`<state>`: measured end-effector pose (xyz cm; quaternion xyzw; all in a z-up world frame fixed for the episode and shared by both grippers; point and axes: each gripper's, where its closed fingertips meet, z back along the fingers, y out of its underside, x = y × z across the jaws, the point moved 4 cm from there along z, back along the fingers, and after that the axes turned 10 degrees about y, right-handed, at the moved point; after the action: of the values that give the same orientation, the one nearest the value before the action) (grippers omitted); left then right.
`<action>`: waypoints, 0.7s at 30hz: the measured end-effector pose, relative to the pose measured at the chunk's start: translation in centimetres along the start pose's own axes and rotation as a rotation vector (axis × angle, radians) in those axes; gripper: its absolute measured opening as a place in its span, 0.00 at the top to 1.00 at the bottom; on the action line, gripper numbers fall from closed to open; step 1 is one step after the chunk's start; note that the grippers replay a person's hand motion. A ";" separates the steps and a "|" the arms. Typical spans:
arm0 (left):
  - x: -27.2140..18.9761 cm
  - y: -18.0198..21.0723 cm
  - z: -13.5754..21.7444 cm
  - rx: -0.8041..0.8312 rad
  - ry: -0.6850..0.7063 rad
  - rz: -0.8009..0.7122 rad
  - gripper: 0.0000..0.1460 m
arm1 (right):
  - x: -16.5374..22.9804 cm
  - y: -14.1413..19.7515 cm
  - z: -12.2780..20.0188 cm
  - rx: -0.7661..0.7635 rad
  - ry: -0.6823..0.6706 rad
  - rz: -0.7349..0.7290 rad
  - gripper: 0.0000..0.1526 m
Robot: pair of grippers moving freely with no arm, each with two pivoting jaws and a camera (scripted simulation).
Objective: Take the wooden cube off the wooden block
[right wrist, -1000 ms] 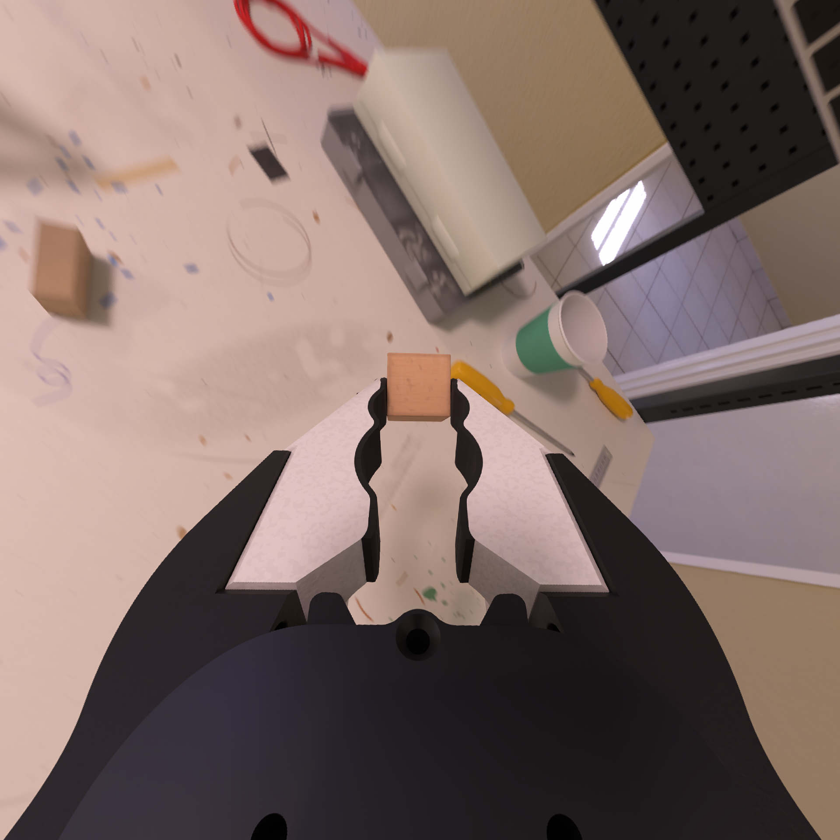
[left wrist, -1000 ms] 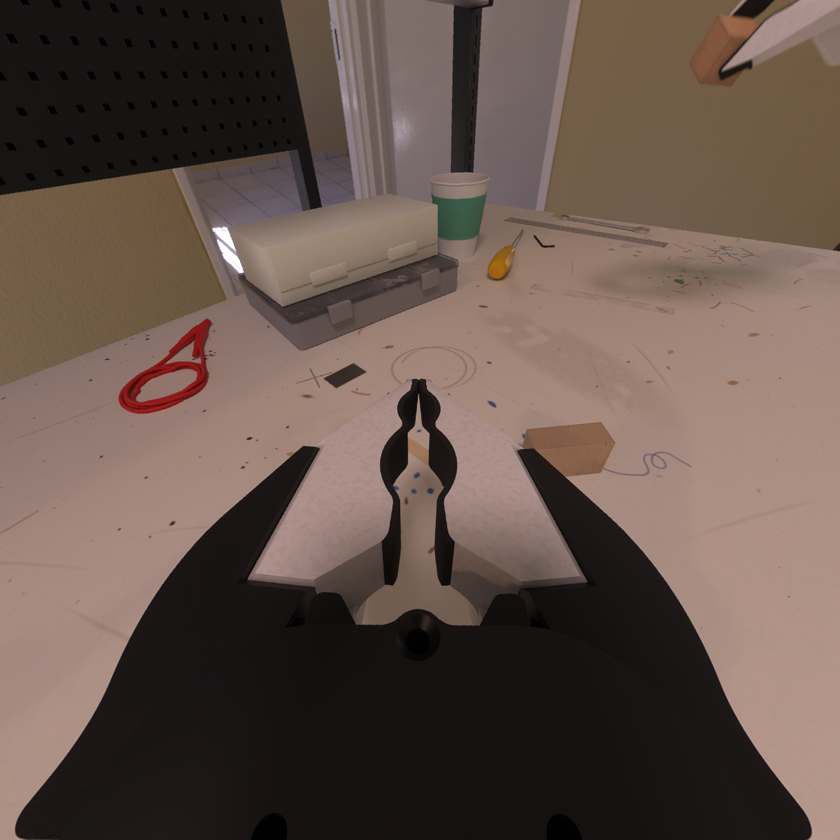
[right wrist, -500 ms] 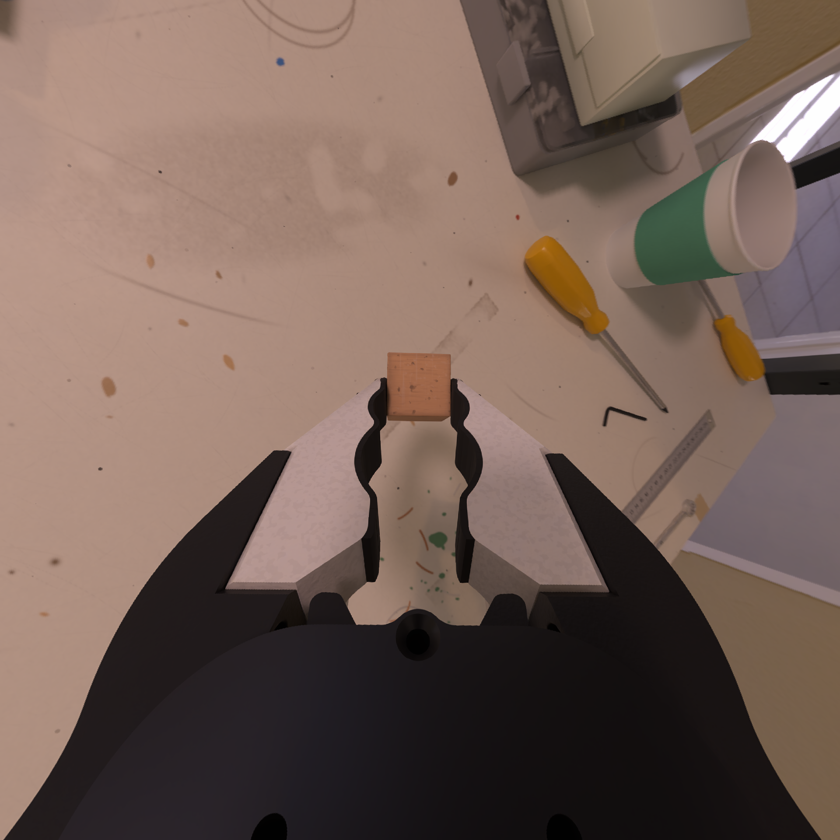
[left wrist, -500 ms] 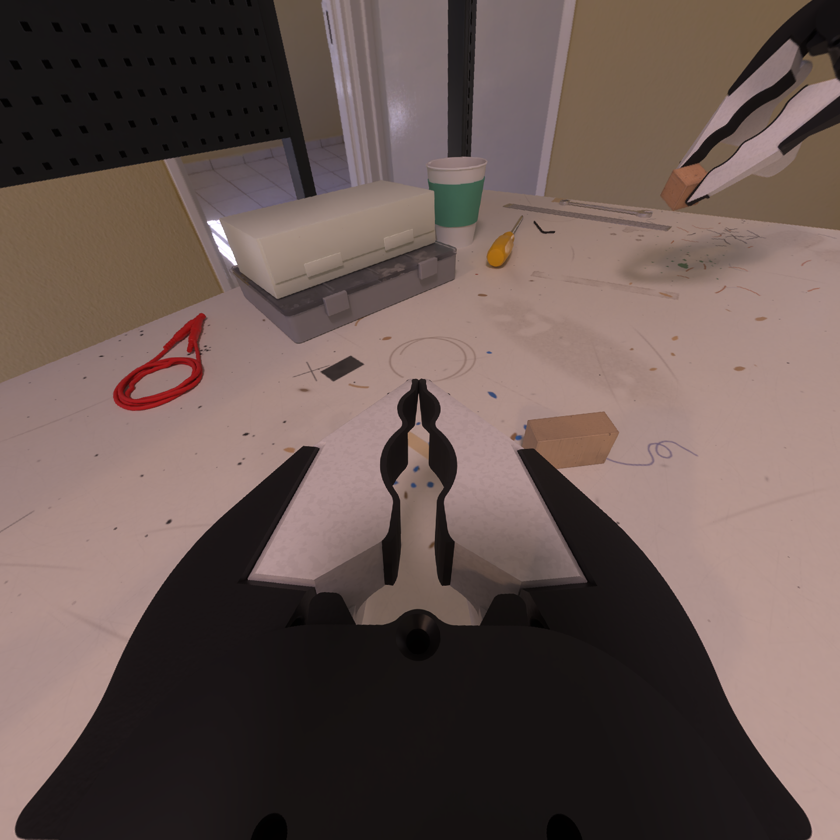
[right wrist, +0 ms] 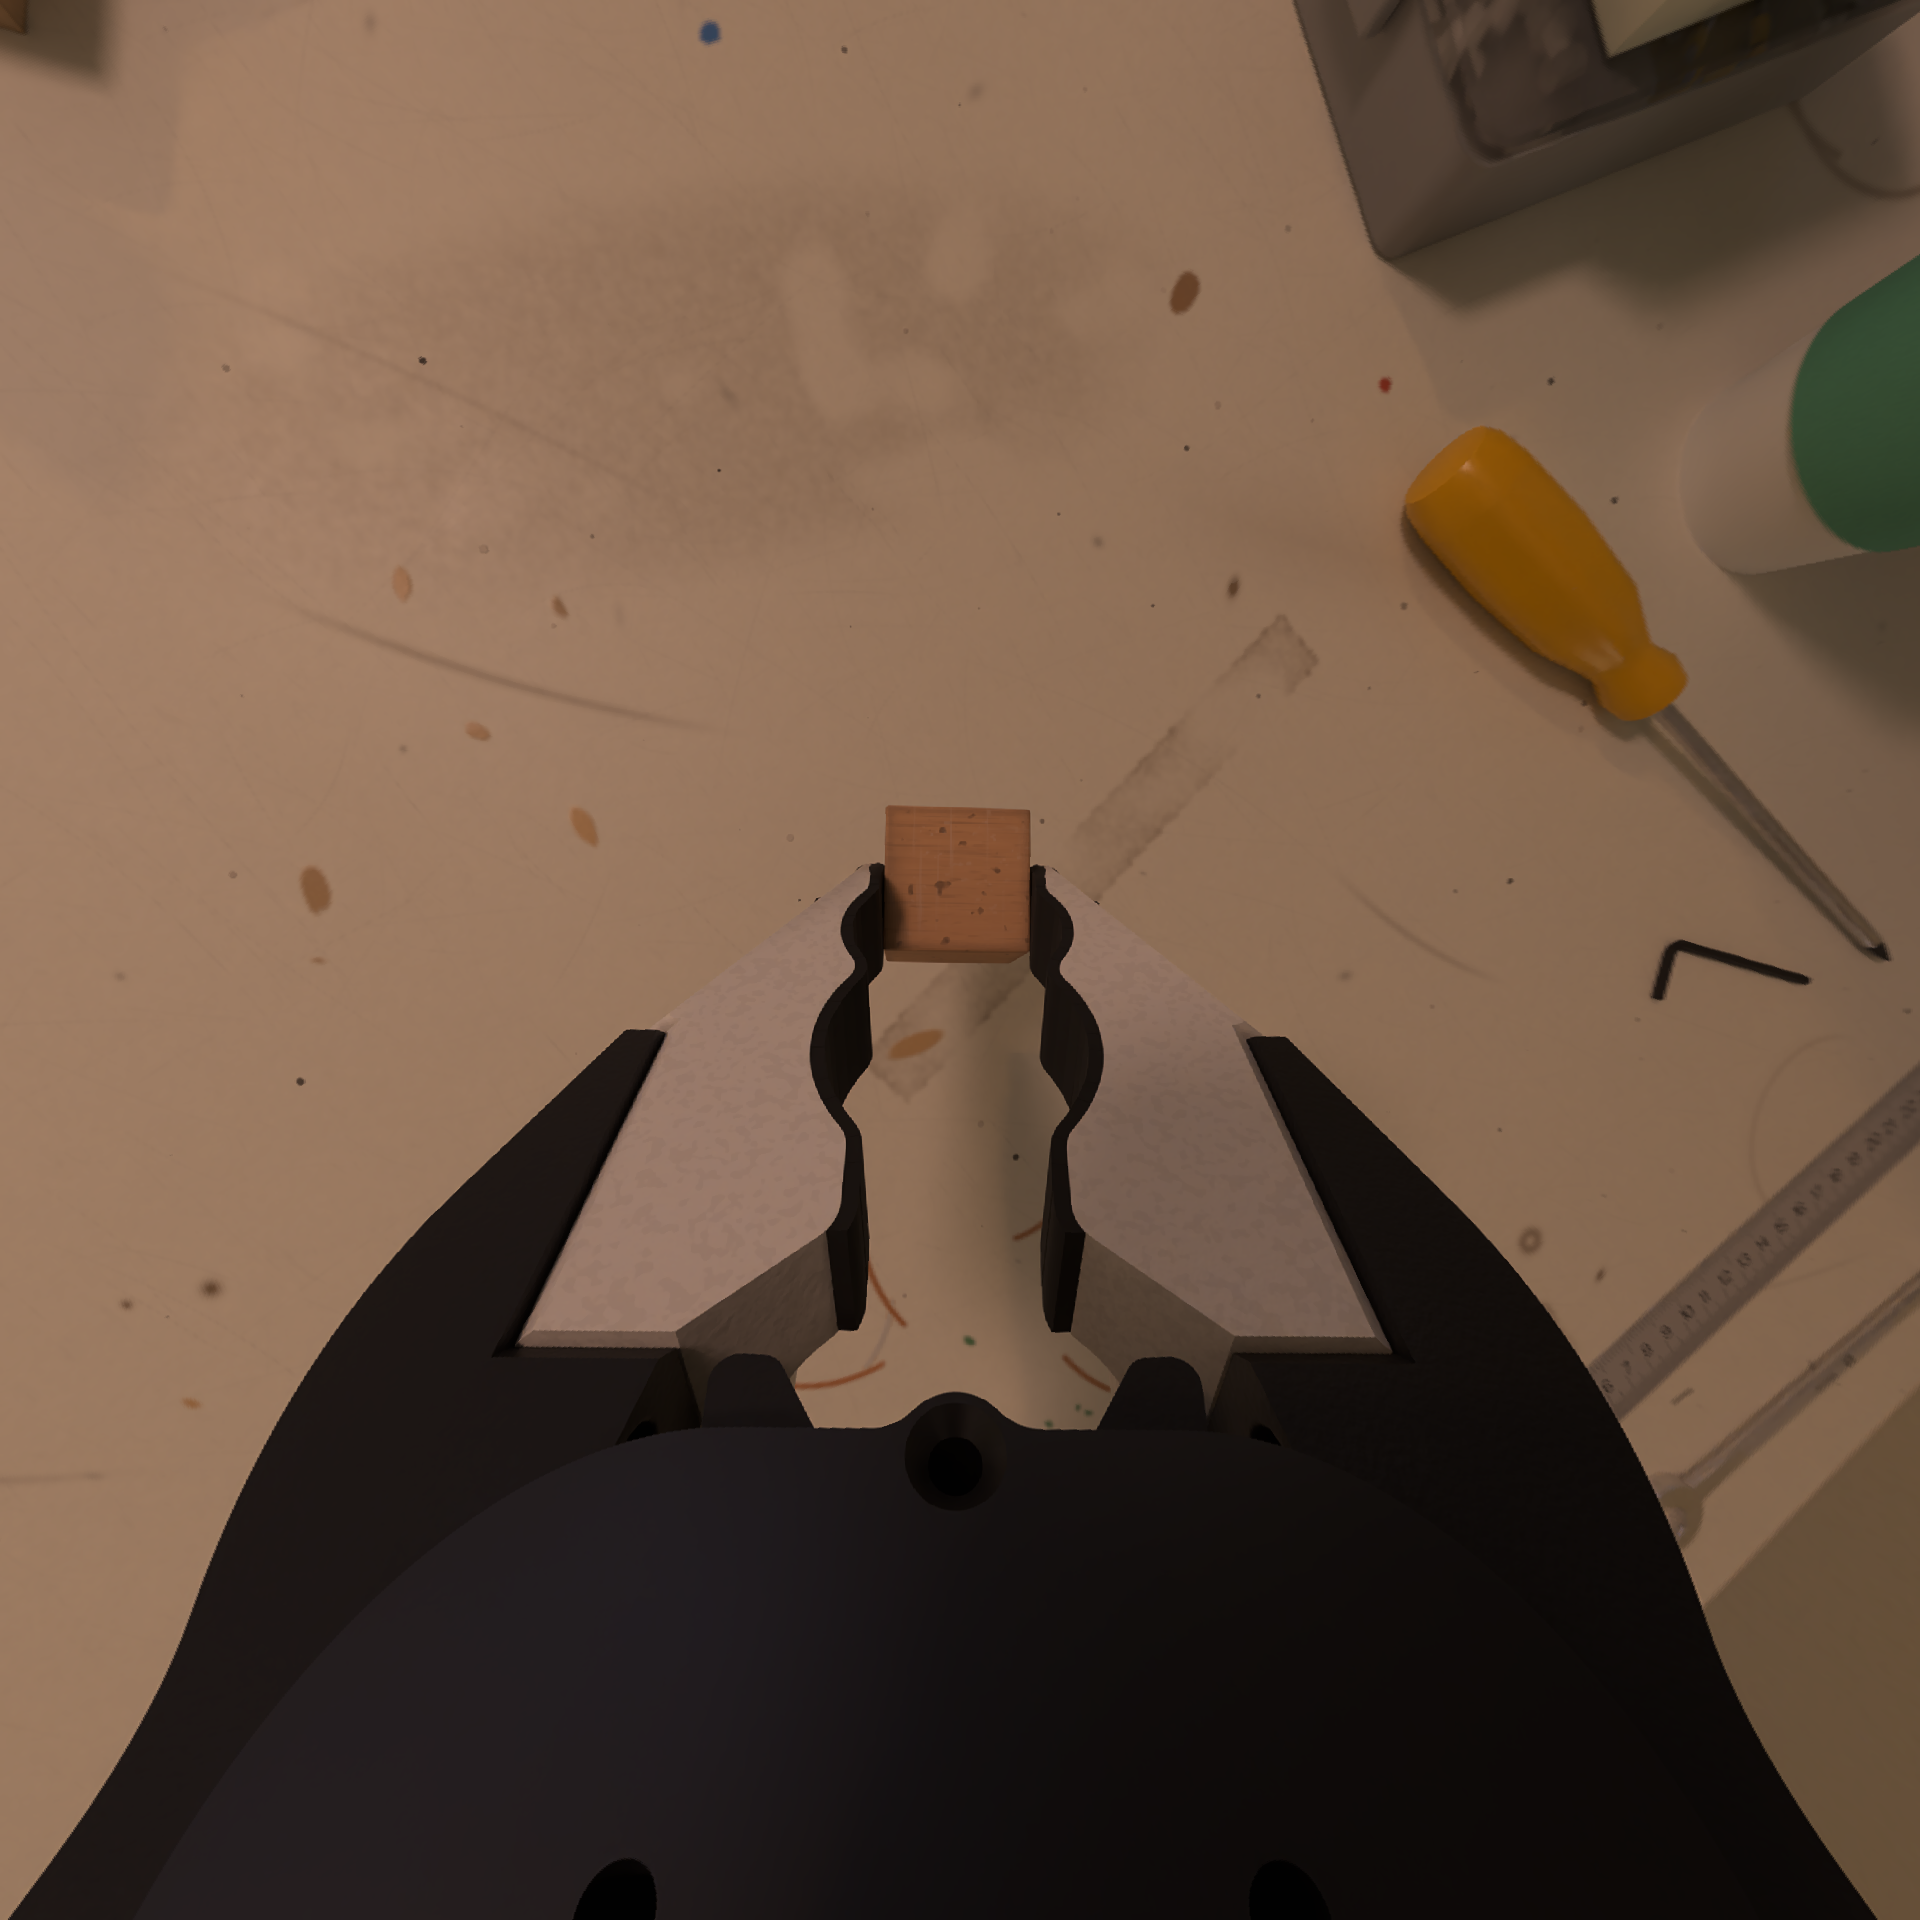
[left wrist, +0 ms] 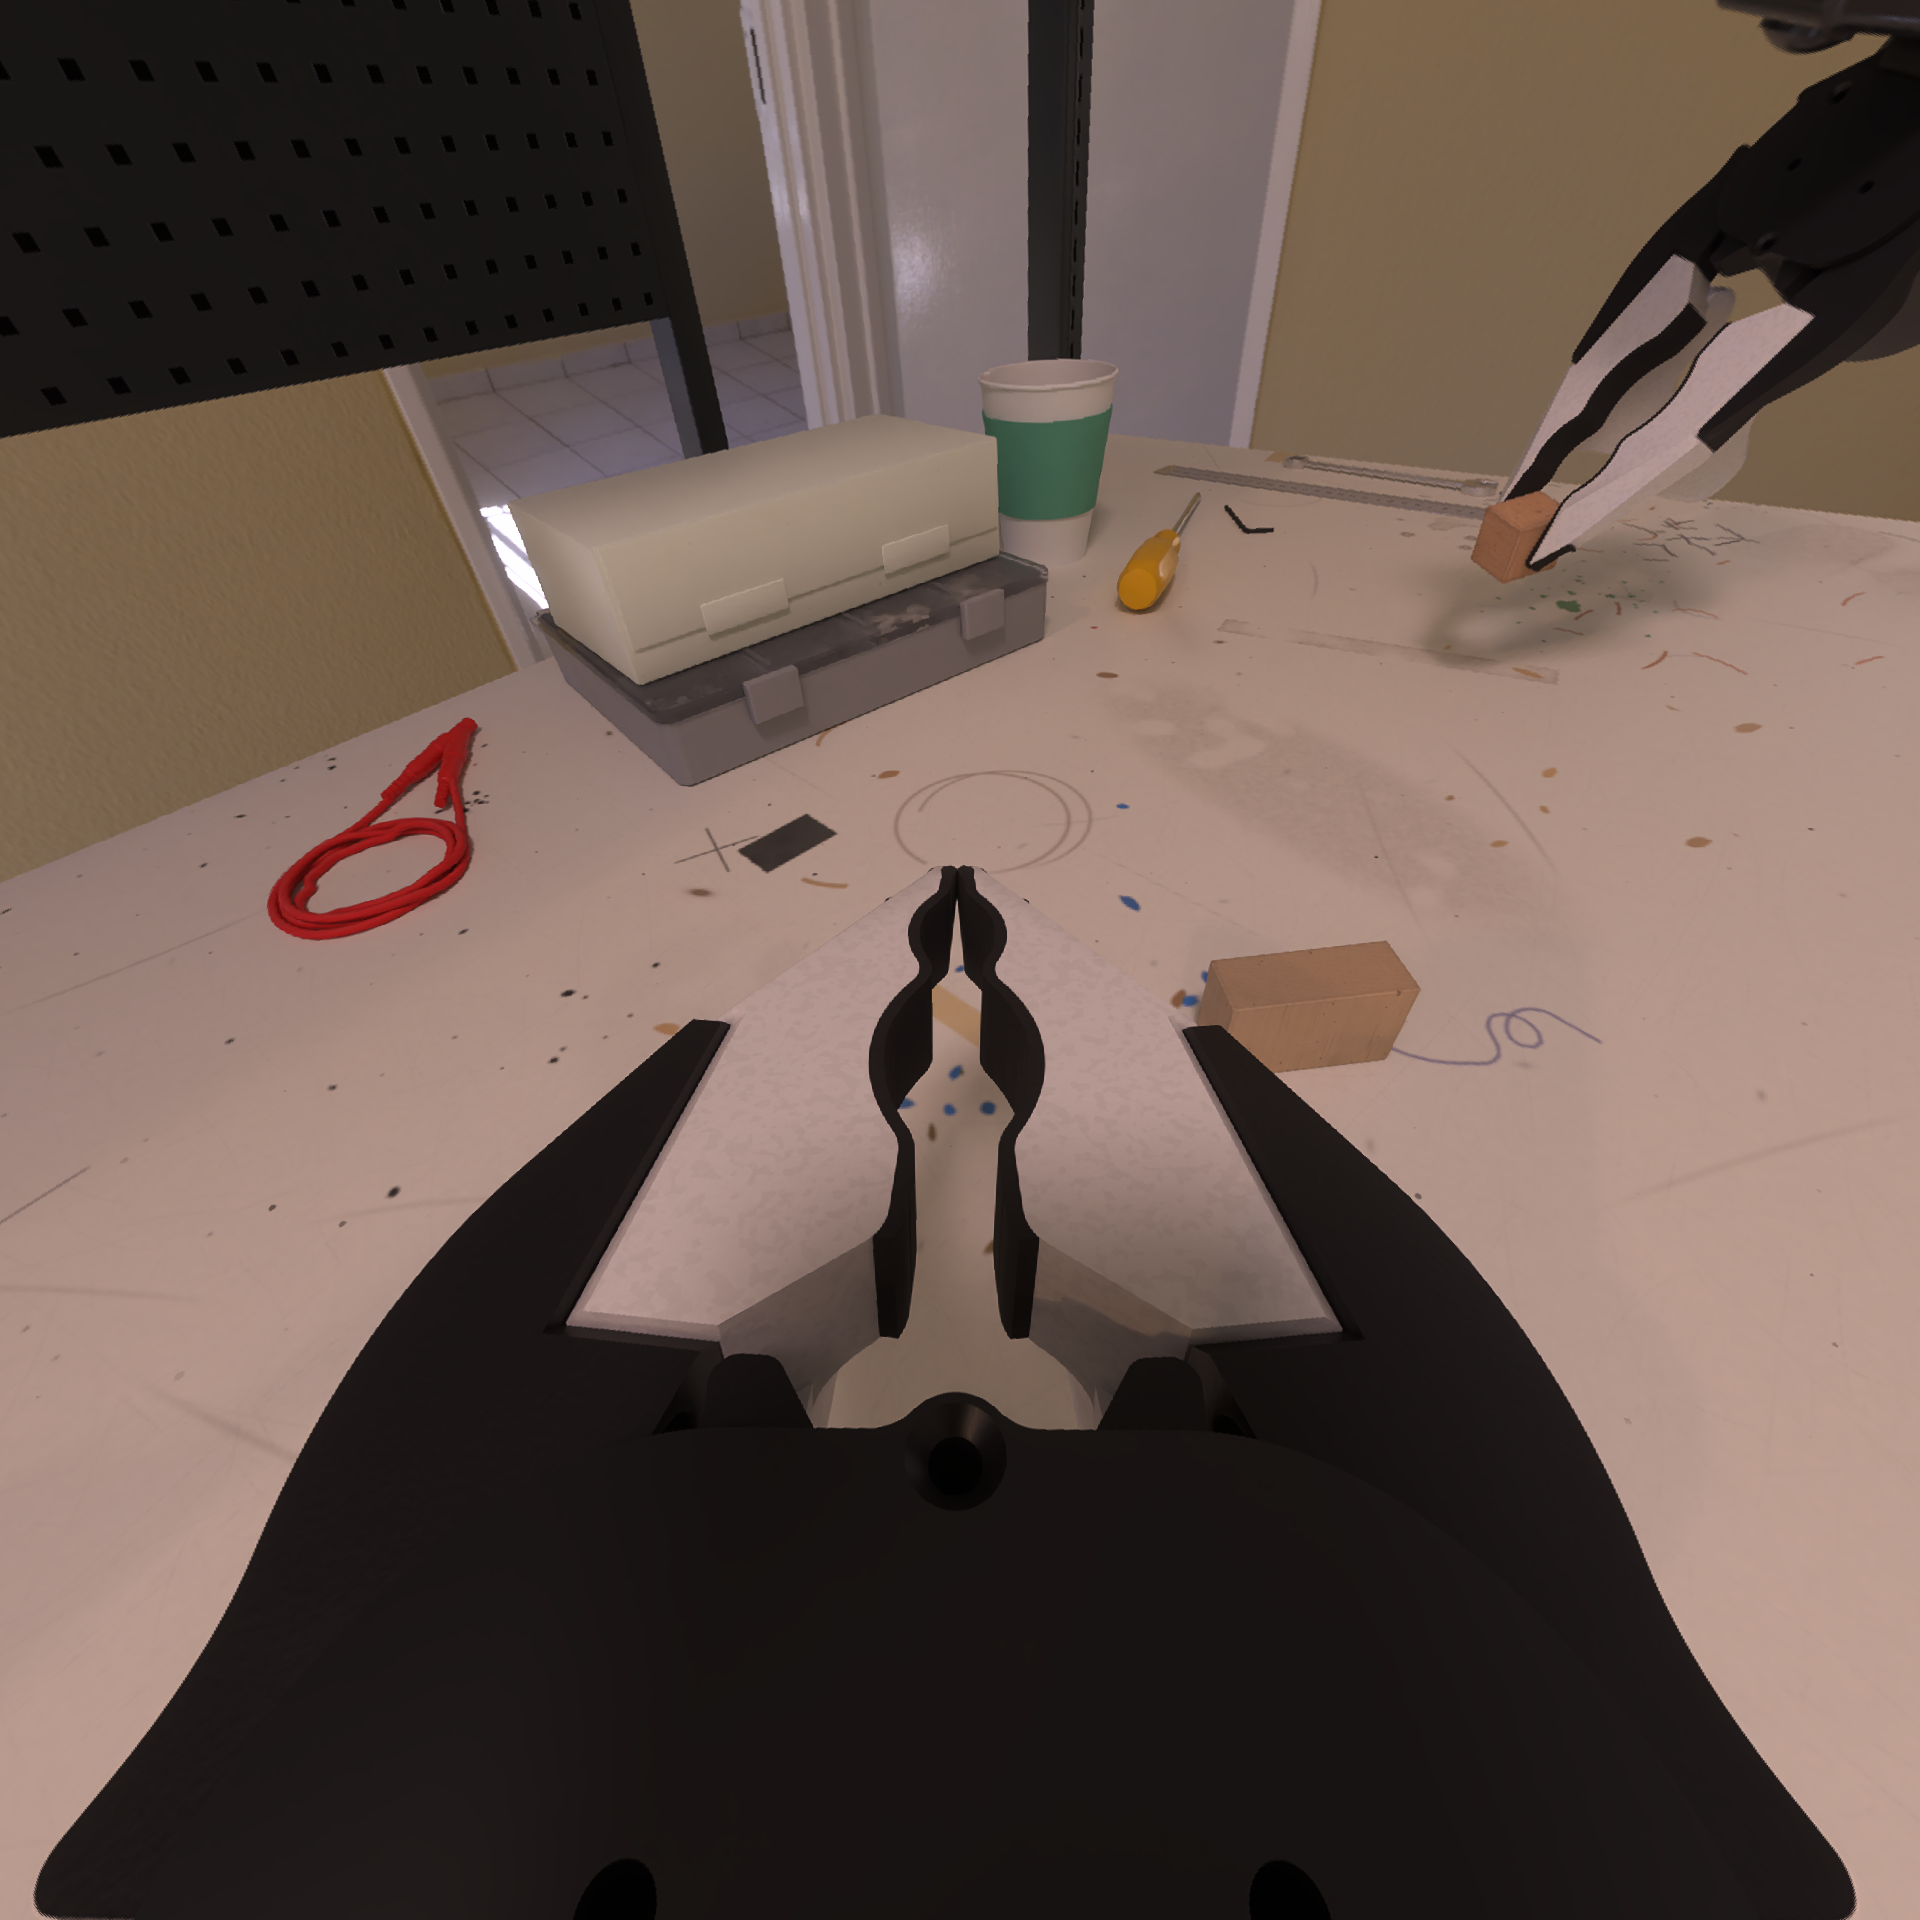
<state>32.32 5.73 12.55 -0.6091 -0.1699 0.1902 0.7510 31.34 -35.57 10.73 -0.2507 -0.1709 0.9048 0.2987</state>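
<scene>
My right gripper (right wrist: 957, 894) is shut on the small wooden cube (right wrist: 956, 883) and holds it just above the table, pointing down. In the left wrist view the same cube (left wrist: 1512, 534) hangs in the right gripper (left wrist: 1536, 545) at the far right, close over the tabletop. The wooden block (left wrist: 1311, 1002) lies flat on the table with nothing on it, just right of my left gripper (left wrist: 956, 875). My left gripper is shut and empty, low over the table.
A cream case on a grey case (left wrist: 790, 582) stands at the back with a green-banded paper cup (left wrist: 1047, 453). A yellow screwdriver (right wrist: 1548, 582), a black hex key (right wrist: 1714, 966) and a steel ruler (right wrist: 1766, 1257) lie near the cube. A red cable (left wrist: 374, 862) lies left.
My right gripper has come down with the cube, from high above the table to just over it. The left gripper has barely moved.
</scene>
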 end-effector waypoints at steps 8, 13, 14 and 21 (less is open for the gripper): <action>0.0 0.1 -0.1 0.004 0.004 0.002 1.00 | -0.1 0.5 -1.8 0.039 -0.029 -0.039 0.82; -0.1 0.2 -0.2 0.011 0.008 -0.002 1.00 | -0.5 0.7 -2.2 0.071 0.006 -0.064 0.82; -0.2 0.3 -0.2 0.014 0.009 -0.003 1.00 | -0.5 0.8 -2.3 0.082 0.015 -0.060 0.82; -0.2 0.3 -0.2 0.016 0.011 -0.005 1.00 | -0.7 0.5 -2.4 0.124 0.093 -0.015 0.82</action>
<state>32.19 5.53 12.20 -0.6037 -0.1660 0.1863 0.7572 32.95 -36.04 8.82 -0.2724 -0.1023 0.8987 0.3280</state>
